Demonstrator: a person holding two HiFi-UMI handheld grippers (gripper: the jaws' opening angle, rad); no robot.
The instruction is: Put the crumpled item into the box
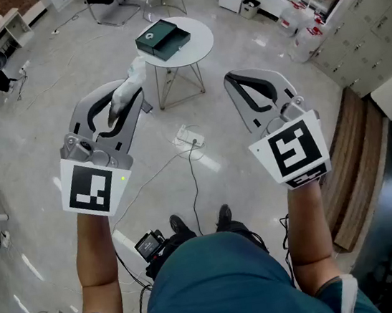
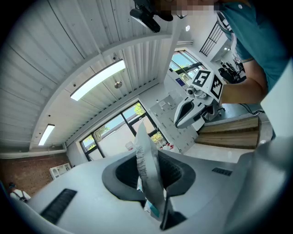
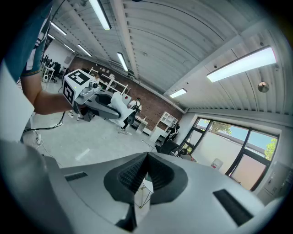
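Nearest the body, both grippers are held out in front at about the same height, side by side and well apart; this is judged to be a carrying posture, with the load kept clear of the floor and in sight on the way to the box. The left gripper (image 1: 135, 101) is kept level, and its jaws are seen partly closed and clamped on the crumpled item (image 1: 127, 89), a pale, creased packet. In the left gripper view the packet (image 2: 147, 167) is pinched between the dark pads and stands up out of them, with a serrated edge showing. The right gripper (image 1: 234, 80) is tipped slightly downward and is carrying nothing. In the right gripper view its jaws are brought together at the tips with nothing between them, so it is judged to be kept free as a spare hand. On the floor beyond the grippers a power strip (image 1: 187, 137) and its cables are laid. Farther off, a round white table (image 1: 199, 47) is set, and on it the dark green box (image 1: 163, 39) is lying open, well apart from the item, which has not yet been brought to it.
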